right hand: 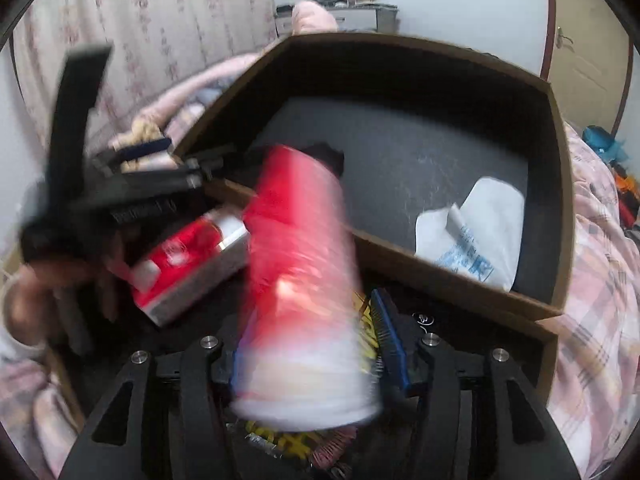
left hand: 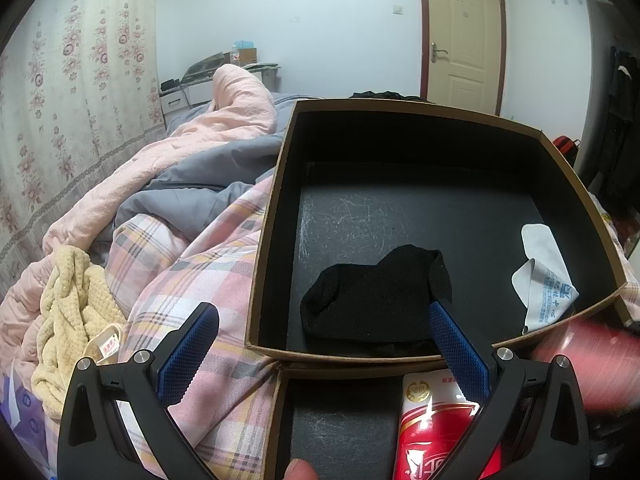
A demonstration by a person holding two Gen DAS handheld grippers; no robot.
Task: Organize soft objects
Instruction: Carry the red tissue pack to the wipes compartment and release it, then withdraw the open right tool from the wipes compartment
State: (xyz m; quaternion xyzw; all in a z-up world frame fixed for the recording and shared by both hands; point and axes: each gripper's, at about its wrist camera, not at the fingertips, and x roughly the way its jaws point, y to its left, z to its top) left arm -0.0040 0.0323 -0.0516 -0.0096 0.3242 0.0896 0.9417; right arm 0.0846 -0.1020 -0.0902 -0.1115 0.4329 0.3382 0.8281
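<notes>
A black sock (left hand: pixel 376 300) and a white cloth (left hand: pixel 544 276) lie in the far cardboard box (left hand: pixel 276 184); the cloth also shows in the right wrist view (right hand: pixel 476 232). My left gripper (left hand: pixel 324 340) is open and empty, one finger over the plaid bedding, the other over the sock's edge. My right gripper (right hand: pixel 308 344) is shut on a blurred red-and-white cup stack (right hand: pixel 304 272), held over the near box (right hand: pixel 544 344); it shows as a red blur in the left wrist view (left hand: pixel 592 364). A yellow towel (left hand: pixel 68 320) lies on the bed at left.
A red packet (left hand: pixel 436 432) lies in the near box, also in the right wrist view (right hand: pixel 188 264). Pink and grey quilts (left hand: pixel 192 160) are piled on the bed. A floral curtain (left hand: pixel 60 100) hangs at left and a door (left hand: pixel 464 36) stands behind.
</notes>
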